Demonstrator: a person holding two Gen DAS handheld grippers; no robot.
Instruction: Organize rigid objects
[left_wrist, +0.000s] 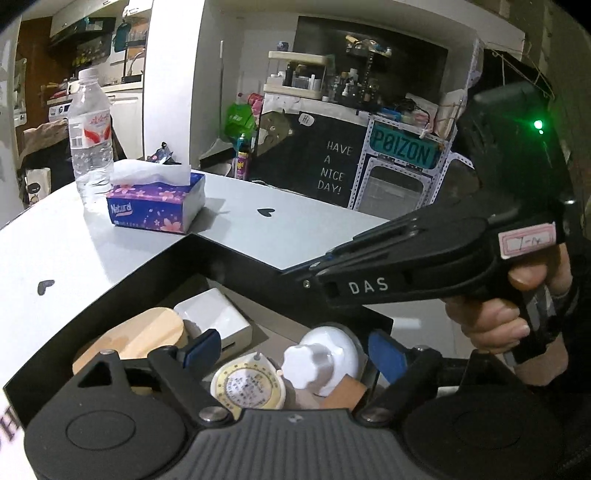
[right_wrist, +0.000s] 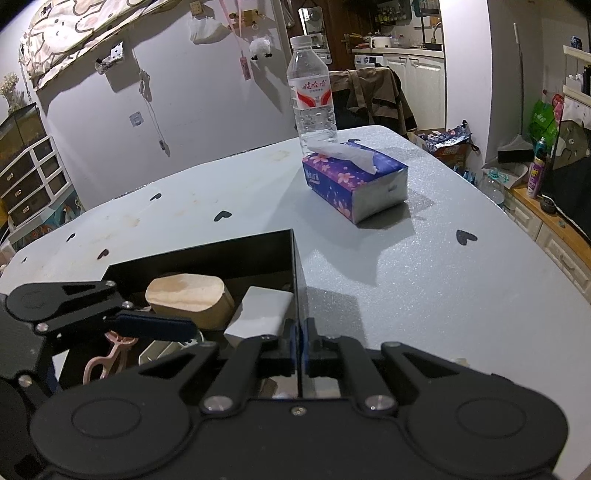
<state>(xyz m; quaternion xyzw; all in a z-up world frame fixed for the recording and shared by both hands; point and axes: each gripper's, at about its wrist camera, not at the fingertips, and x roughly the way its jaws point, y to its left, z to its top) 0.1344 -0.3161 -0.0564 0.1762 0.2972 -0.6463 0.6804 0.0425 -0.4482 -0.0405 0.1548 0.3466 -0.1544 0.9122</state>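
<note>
A black open box (left_wrist: 236, 258) (right_wrist: 207, 254) sits on the grey table. It holds a wooden oval block (left_wrist: 147, 336) (right_wrist: 188, 295), a white rectangular block (left_wrist: 214, 317) (right_wrist: 264, 312), a white knobbed lid (left_wrist: 321, 358), a round tape measure (left_wrist: 247, 387) and a pink clip (right_wrist: 107, 358). My left gripper (left_wrist: 295, 350) is open above the box, over the white lid. My right gripper (right_wrist: 301, 347) is shut on the box's right wall; it also shows in the left wrist view (left_wrist: 369, 284).
A purple tissue pack (left_wrist: 159, 203) (right_wrist: 354, 181) and a clear water bottle (left_wrist: 90, 136) (right_wrist: 312, 92) stand on the table (right_wrist: 424, 288) beyond the box. Shelves, a chair and clutter line the room around the table.
</note>
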